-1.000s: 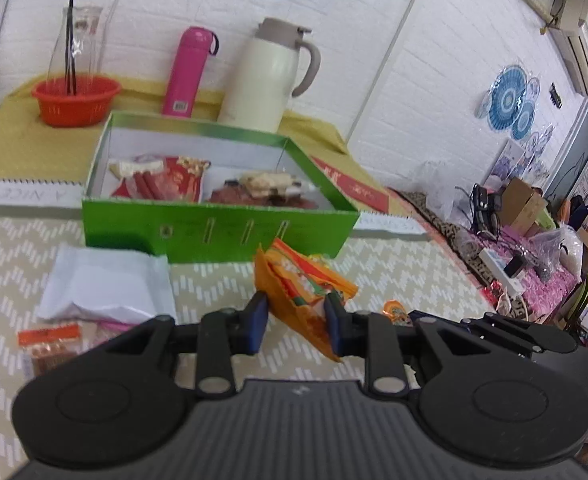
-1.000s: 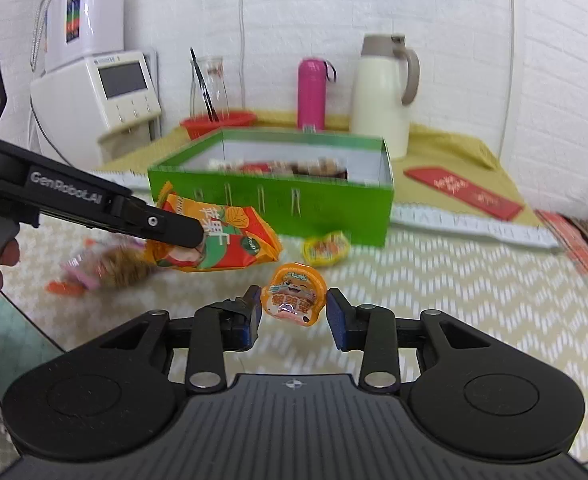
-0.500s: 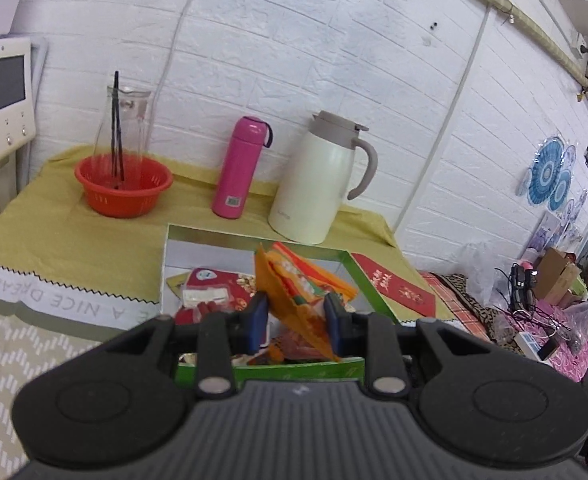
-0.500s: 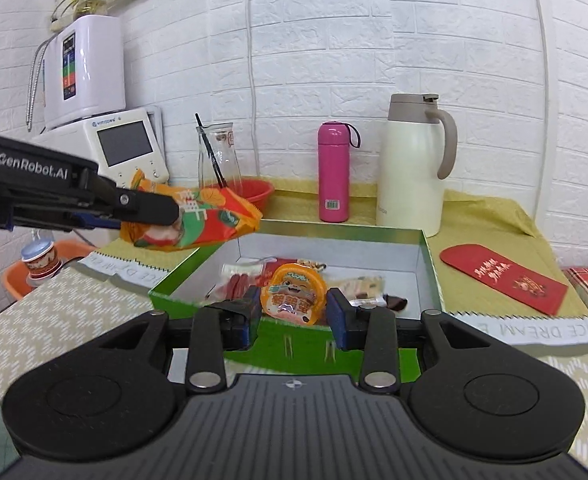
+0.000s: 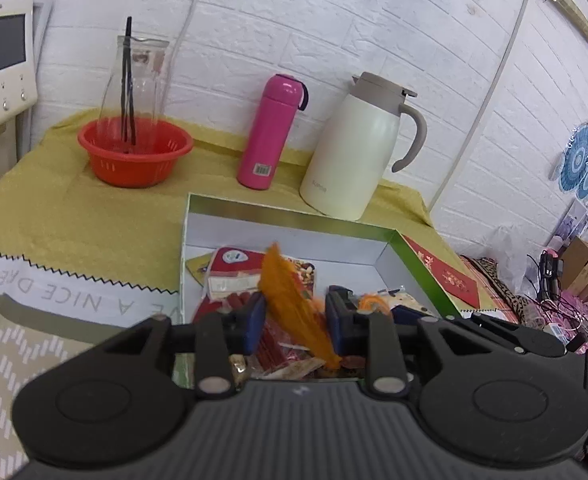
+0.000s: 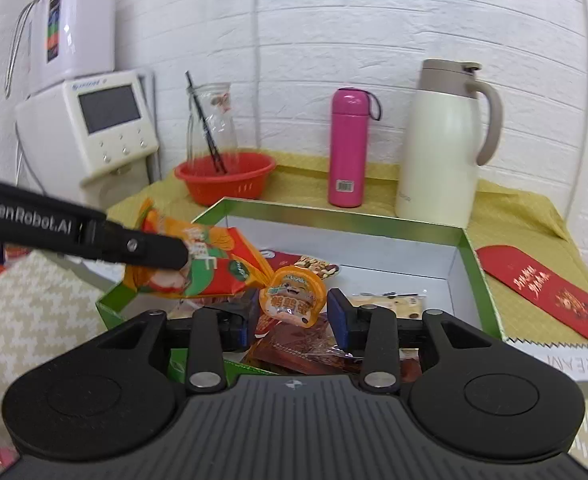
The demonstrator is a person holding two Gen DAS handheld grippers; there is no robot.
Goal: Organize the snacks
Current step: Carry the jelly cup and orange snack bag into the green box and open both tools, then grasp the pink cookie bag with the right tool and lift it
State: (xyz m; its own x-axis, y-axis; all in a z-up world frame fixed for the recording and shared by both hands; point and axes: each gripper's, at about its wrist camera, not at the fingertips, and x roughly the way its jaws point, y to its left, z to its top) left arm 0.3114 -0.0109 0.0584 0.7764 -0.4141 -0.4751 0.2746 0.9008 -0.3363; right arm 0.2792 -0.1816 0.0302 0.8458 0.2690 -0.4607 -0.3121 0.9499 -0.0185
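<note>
Left wrist view: my own gripper body is blocking the lower half of the frame, so the near wall of the box (image 5: 410, 252) and most of the snacks inside are hiding behind it. I am holding the left gripper (image 5: 294, 316) over the box, tilting down toward its floor. Its jaws are standing partly closed, pinching the orange bag (image 5: 294, 304), which I am seeing edge-on and motion-blurred, so its print is unreadable. Under it a red packet (image 5: 230, 272) is lying on the box floor; the other wrappers beside the right finger are too cut off to name. Behind the box the bowl (image 5: 134, 156), the pink bottle (image 5: 270, 132) and the jug (image 5: 358, 148) are standing on the yellow cloth (image 5: 74, 216).

Right wrist view: again the gripper body is covering the bottom, hiding the box's near edge. The right gripper (image 6: 292, 312) is hovering over the box (image 6: 470, 264), pointing forward and slightly down. Its jaws are partly closed around the small orange cup (image 6: 292, 296), with the pads sitting at its sides; I cannot tell how firmly they are pressing. From the left, the left gripper (image 6: 162, 252) is reaching in over the box's left wall, clamping the orange bag (image 6: 214, 264), which is touching or overlapping the cup's rim. A bit of my hand is peeking in at the left edge, mostly cropped. A red envelope (image 6: 542, 292) is lying right of the box.
</note>
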